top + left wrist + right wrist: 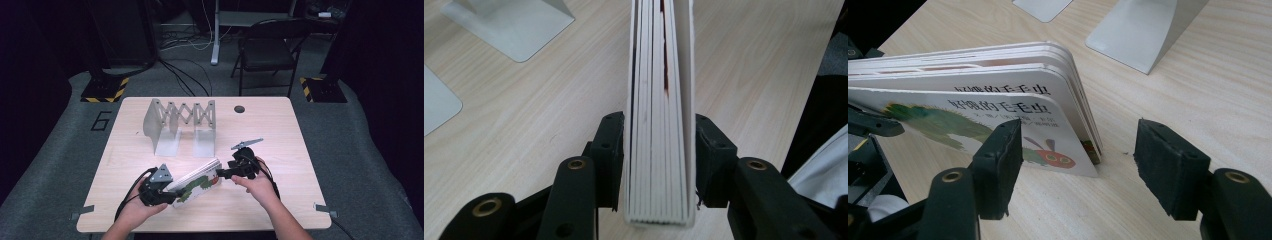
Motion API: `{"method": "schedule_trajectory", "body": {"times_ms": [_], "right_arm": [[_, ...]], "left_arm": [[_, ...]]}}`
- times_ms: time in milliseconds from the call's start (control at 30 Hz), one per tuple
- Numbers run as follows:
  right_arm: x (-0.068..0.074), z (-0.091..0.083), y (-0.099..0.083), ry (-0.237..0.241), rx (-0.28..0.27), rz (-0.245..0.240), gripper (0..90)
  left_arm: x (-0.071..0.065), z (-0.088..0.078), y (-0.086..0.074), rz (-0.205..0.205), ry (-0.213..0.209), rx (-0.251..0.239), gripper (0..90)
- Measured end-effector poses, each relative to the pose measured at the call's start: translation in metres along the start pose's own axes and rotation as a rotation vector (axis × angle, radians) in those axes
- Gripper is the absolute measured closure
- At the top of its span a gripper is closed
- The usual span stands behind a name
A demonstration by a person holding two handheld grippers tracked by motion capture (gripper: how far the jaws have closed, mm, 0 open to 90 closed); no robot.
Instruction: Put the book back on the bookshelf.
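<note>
A thick board book (197,181) with a green caterpillar on its cover lies tilted near the table's front edge. My left gripper (173,195) reaches around its lower left end. In the left gripper view the book (659,125) stands edge-on between the two pads, which sit close beside its covers without visibly pressing. My right gripper (223,174) is at the book's upper right end. In the right gripper view its jaws stand wide apart, and the book's rounded corner (1068,95) lies just ahead of the left pad (1000,165), not clamped.
A grey metal expanding book rack (180,122) stands behind the book at mid-table; its flat feet (509,25) (1143,30) lie close ahead. A round cable hole (239,109) marks the far edge. A folding chair (267,50) stands beyond the table.
</note>
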State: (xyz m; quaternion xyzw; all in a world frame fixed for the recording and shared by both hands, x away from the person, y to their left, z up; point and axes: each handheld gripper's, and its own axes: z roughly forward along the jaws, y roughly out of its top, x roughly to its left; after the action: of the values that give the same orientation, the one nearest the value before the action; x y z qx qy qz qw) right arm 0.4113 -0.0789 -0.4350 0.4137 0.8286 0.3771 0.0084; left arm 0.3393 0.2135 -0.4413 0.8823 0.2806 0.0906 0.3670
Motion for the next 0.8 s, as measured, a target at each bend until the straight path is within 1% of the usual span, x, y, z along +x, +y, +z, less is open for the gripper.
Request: {"method": "schedule_trajectory", "body": {"times_ms": [33, 67, 133, 200, 233, 300, 333, 367, 400, 433, 467, 500, 533, 567, 600, 633, 700, 733, 767, 800], "right_arm": [[0.000, 0.000, 0.000, 0.003, -0.007, 0.003, 35.6], [0.000, 0.000, 0.000, 0.000, -0.003, -0.002, 35.6], [0.000, 0.000, 0.000, 0.002, -0.002, 0.004, 35.5], [-0.001, 0.000, 0.000, 0.003, 0.000, 0.001, 35.6], [-0.001, 0.000, 0.000, 0.000, 0.000, -0.001, 35.5], [-0.001, 0.000, 0.000, 0.001, -0.004, 0.005, 35.5], [-0.001, 0.000, 0.000, 0.000, -0.005, 0.006, 35.5], [-0.001, 0.000, 0.000, 0.000, -0.006, 0.007, 35.6], [-0.001, 0.001, 0.000, -0.003, -0.005, 0.005, 35.6], [-0.001, 0.001, 0.000, -0.001, -0.001, 0.002, 35.6], [-0.001, 0.001, 0.000, -0.001, 0.000, 0.001, 35.6], [-0.001, 0.001, 0.000, -0.003, 0.001, 0.000, 35.6], [0.000, 0.001, 0.000, -0.002, 0.004, 0.004, 35.6], [0.001, 0.002, 0.000, -0.002, 0.003, 0.011, 35.6], [0.001, 0.002, -0.001, 0.000, 0.002, 0.008, 35.6], [0.001, 0.002, -0.001, 0.000, 0.004, 0.009, 35.5], [0.001, 0.003, -0.001, 0.000, 0.003, 0.011, 35.5], [0.000, 0.003, -0.001, -0.001, 0.003, 0.009, 35.5], [0.000, 0.002, -0.001, -0.003, 0.007, 0.005, 35.5], [0.000, 0.002, -0.001, -0.003, 0.007, 0.007, 35.5]], "left_arm": [[-0.001, 0.001, 0.002, -0.003, 0.004, -0.002, 60.0], [-0.001, 0.002, 0.004, -0.003, -0.004, 0.000, 60.0], [-0.002, 0.004, 0.006, 0.000, 0.000, 0.007, 60.1], [-0.003, 0.006, 0.008, -0.008, 0.002, 0.009, 60.5], [-0.003, 0.008, 0.009, -0.003, 0.007, 0.008, 60.6], [-0.004, 0.009, 0.010, -0.009, -0.001, 0.011, 60.7], [-0.004, 0.010, 0.010, -0.008, 0.006, 0.010, 60.5], [-0.003, 0.011, 0.011, -0.009, 0.000, 0.014, 60.2], [-0.004, 0.013, 0.011, -0.019, 0.012, -0.001, 59.4], [-0.003, 0.013, 0.011, -0.023, 0.002, 0.012, 58.6], [-0.003, 0.014, 0.011, -0.027, 0.009, 0.008, 57.9], [-0.003, 0.015, 0.011, -0.024, 0.002, 0.018, 57.9], [-0.003, 0.017, 0.011, -0.027, 0.007, 0.014, 57.9], [-0.003, 0.018, 0.012, -0.023, 0.009, 0.025, 57.9], [-0.004, 0.020, 0.011, -0.029, 0.010, 0.018, 57.9], [-0.003, 0.020, 0.012, -0.024, 0.008, 0.028, 58.0], [-0.004, 0.023, 0.011, -0.022, 0.015, 0.025, 58.6], [-0.004, 0.023, 0.012, -0.018, 0.014, 0.035, 59.6], [-0.005, 0.024, 0.012, -0.016, 0.024, 0.032, 60.6], [-0.005, 0.024, 0.012, -0.016, 0.020, 0.034, 60.8]]}}
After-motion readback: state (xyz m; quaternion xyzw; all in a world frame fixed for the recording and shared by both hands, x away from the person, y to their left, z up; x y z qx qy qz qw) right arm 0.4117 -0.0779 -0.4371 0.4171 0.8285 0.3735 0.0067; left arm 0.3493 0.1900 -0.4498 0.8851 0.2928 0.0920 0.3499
